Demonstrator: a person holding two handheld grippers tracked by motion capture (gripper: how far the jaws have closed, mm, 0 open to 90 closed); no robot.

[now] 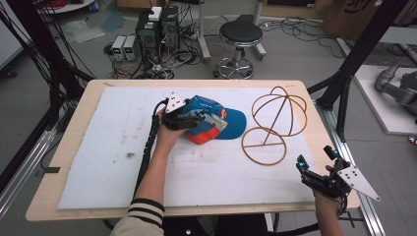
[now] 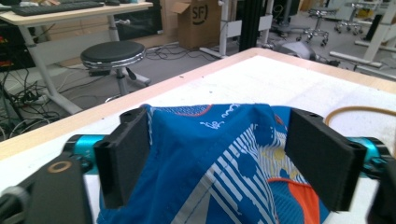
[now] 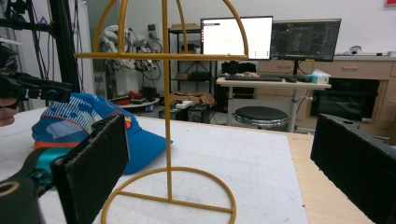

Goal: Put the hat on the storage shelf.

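Lying on the white mat [image 1: 123, 147] that covers most of the wooden table [image 1: 74, 123], a blue baseball cap [image 1: 216, 120] with an orange underside sits a little beyond the middle of the surface, its brim pointing right. The left gripper [image 1: 194, 118] reaches in from the cap's left side, held by the person's left hand [image 1: 167, 135], whose striped sleeve cuff [image 1: 145, 209] shows at the near edge. In the left gripper view its two black jaws stand apart with the cap's blue patterned crown [image 2: 224, 154] bunched between them; the pads [image 2: 123, 156] look to be against the fabric on both sides, though I cannot tell how firmly they press. Just right of the cap stands a yellow wire hat stand [image 1: 273, 123], with a round ring base and a domed cage on top, apart from the cap. The right gripper [image 1: 317, 160] hovers at the near right corner of the table, well apart from the stand, its jaws spread wide and holding nothing; the right gripper view looks between them at the stand [image 3: 168, 116] and the cap [image 3: 84, 126] beyond. A black stool [image 1: 241, 34] stands on the floor past the far edge.
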